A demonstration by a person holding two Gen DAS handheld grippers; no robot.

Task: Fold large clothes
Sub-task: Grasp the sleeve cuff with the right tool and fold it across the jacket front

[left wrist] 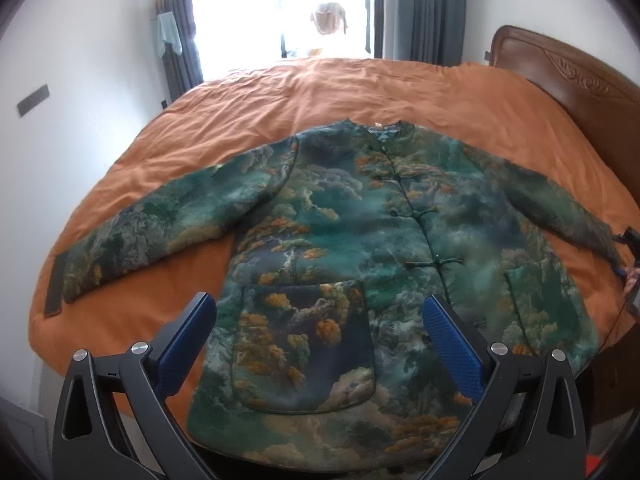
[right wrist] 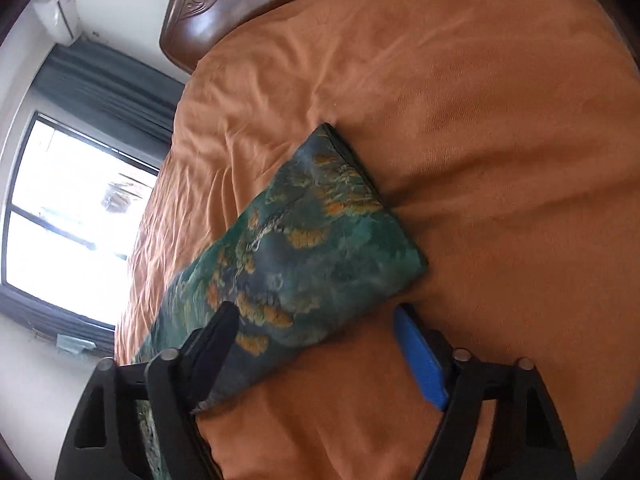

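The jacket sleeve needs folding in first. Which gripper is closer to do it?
Right. The right gripper hangs open right at a sleeve cuff, while the left gripper hovers open over the jacket hem.

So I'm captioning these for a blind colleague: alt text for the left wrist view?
A green printed jacket lies flat, front up, sleeves spread, on an orange bedspread. The open left gripper hovers over its hem; a bright window is behind.

Left gripper: black triangular frames, silver round screws, blue textured pads. Right gripper: same black frame, silver screws, blue pad.
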